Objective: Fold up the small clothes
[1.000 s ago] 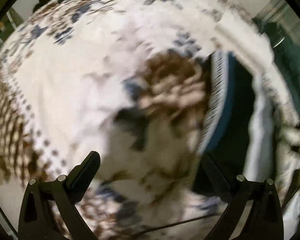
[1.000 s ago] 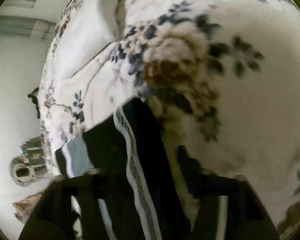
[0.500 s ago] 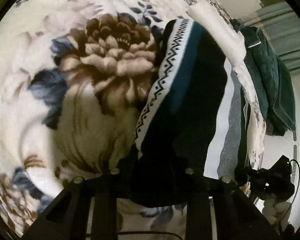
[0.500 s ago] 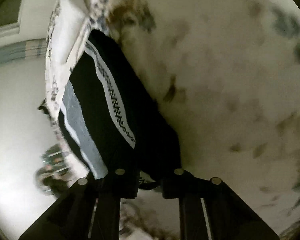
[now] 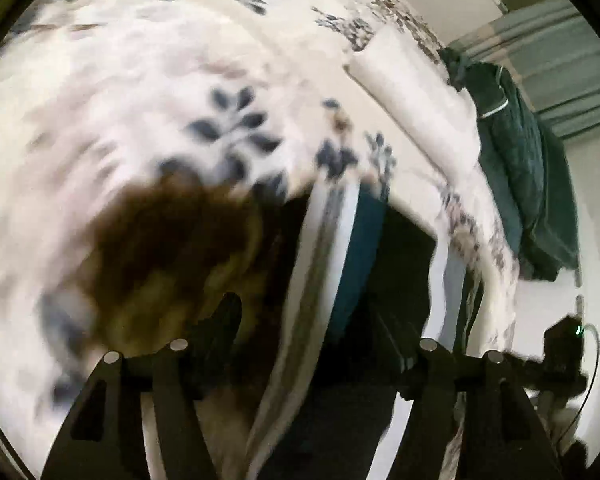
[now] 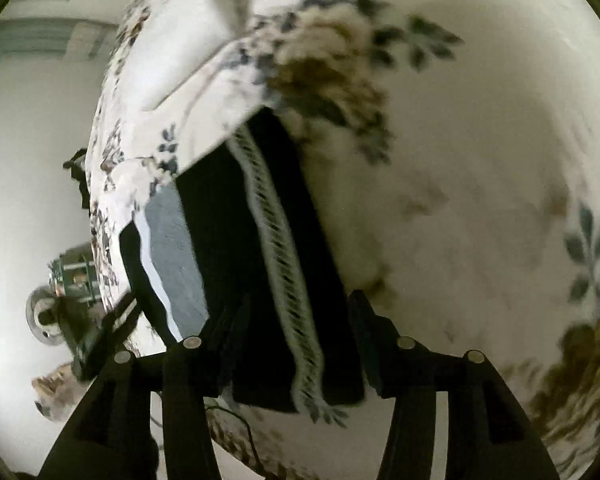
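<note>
Two grippers over one dark garment (image 5: 396, 256) on a floral blanket (image 5: 140, 120). Left gripper (image 5: 312, 328) spread wide, fingers apart on either side of the garment's near end, no cloth pinched between them as far as the blur allows. Right gripper (image 6: 296, 324) likewise spread, fingers (image 6: 364, 332) standing to each side of the folded cloth, near edge of the fabric lying loose between them. Garment mostly black, with a white zigzag-patterned band (image 6: 280, 240) running lengthwise, a teal stripe (image 5: 360, 256) beside that band in the left view, and a grey panel edged in white (image 6: 172, 252) along the far side in the right view. Lies flat and elongated, close to the blanket's edge, next to a large brown flower print (image 5: 160, 240). White pillow (image 5: 416, 104) further up the bed, beyond the garment. Dark green clothing (image 5: 520, 168) draped at the bed's side, well apart from the garment. Heavy motion blur across the left view; finer details of the weave hard to tell there.
</note>
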### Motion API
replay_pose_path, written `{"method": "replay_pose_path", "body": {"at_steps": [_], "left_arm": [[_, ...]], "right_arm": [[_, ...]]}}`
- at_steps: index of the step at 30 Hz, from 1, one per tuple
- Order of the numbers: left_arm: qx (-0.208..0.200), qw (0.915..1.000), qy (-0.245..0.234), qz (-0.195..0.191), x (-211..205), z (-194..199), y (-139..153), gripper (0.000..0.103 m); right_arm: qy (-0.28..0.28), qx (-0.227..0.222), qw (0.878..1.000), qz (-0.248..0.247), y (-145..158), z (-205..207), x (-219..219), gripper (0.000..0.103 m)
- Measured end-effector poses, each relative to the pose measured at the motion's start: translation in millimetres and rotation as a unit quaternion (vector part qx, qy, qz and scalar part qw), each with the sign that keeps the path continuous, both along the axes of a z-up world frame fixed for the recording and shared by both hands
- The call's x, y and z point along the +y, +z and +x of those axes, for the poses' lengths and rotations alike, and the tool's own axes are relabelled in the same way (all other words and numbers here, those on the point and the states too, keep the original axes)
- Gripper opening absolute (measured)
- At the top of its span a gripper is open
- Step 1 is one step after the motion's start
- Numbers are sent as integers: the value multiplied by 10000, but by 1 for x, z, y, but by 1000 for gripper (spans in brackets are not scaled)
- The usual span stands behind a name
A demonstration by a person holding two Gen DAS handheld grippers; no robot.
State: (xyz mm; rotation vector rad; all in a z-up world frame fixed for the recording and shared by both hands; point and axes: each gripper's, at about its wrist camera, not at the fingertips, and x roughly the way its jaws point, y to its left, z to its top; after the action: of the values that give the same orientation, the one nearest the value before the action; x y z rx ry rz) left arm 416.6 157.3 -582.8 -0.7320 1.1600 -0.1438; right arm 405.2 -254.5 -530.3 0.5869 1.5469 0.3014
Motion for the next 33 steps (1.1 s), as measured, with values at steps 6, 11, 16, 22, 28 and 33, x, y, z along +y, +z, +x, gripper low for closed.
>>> {"method": "replay_pose_path", "body": {"at_steps": [6,11,16,22,28,33], "left_arm": [[44,9994,-31,-338,1,61,-22,44],[6,9979,40,-640,19,69,-15,45],[-82,9958,-136,-907,27,9,-6,71],[296,9922,-758,-947,-13,-46,-31,71],[-142,9917,-624,-1114,-30,-32,-28,63],[-408,9929,-667,-895,-29,-15,7,27]], "right_arm": [[-192,195,9996,-70,-25,9,-5,53],[-387,352,9980,356,-54,9,-22,59],[-266,550,9836,1695,-93,6,-23,92],[286,707,9623,2611,-122,13,11,93],[794,828,9575,2646,-129,24,66,81],[550,425,9682,2404,-106,27,73,35]]}}
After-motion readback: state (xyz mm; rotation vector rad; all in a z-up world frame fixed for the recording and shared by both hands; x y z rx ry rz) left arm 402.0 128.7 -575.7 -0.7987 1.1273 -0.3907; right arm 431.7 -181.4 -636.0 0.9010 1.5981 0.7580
